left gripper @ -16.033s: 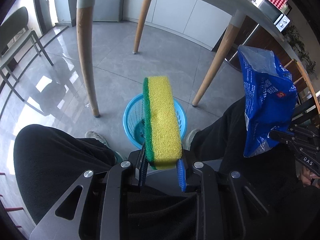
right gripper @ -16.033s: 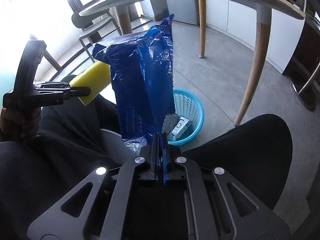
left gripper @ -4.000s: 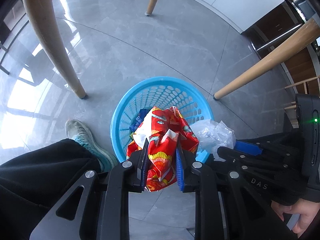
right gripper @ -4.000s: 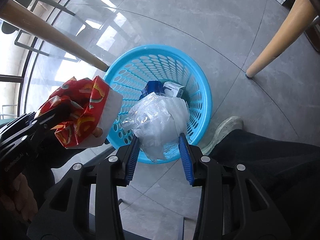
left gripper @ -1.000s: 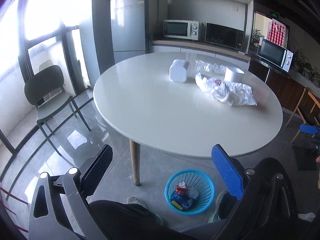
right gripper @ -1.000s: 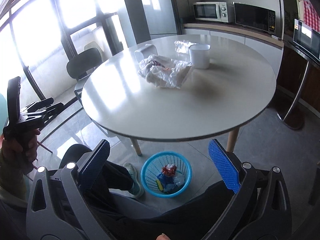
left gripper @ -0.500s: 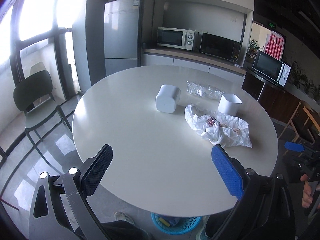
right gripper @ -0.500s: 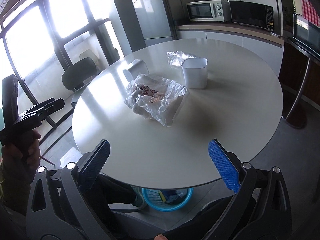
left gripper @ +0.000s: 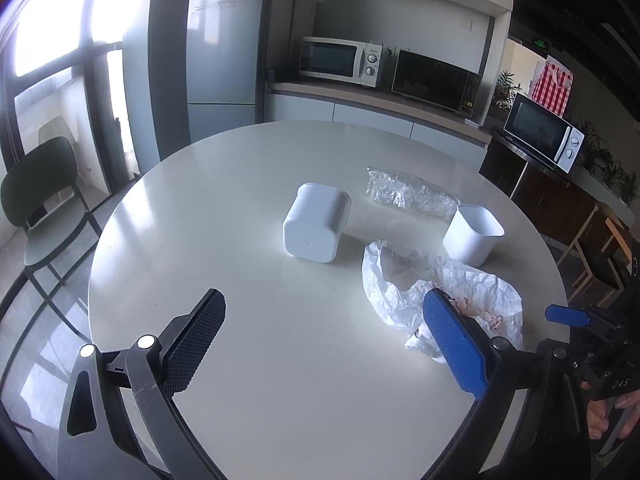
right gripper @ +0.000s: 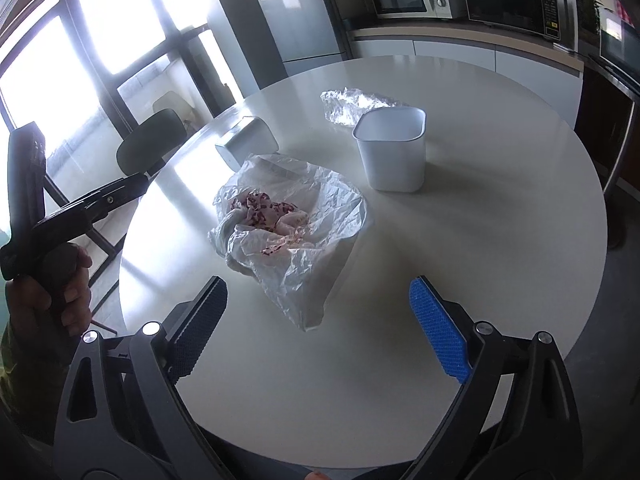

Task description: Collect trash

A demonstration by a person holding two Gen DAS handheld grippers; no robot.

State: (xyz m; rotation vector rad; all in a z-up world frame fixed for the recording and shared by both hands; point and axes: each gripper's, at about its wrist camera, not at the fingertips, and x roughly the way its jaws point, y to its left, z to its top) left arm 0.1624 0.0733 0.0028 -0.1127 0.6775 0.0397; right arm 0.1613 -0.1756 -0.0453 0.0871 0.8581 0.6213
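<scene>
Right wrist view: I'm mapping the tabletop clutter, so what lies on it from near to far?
Crumpled white plastic bag → upright white container → clear crinkled wrapper.

Crumpled white bag, clear wrapper, both tabletop

The crumpled white bag is partly hidden behind the left claw's blue pad in the left wrist view. What the pink-speckled scraps inside it are cannot be made out. The bench's near edge is covered by the claw frames, and the right claw is cut off at that picture's edge.
</scene>
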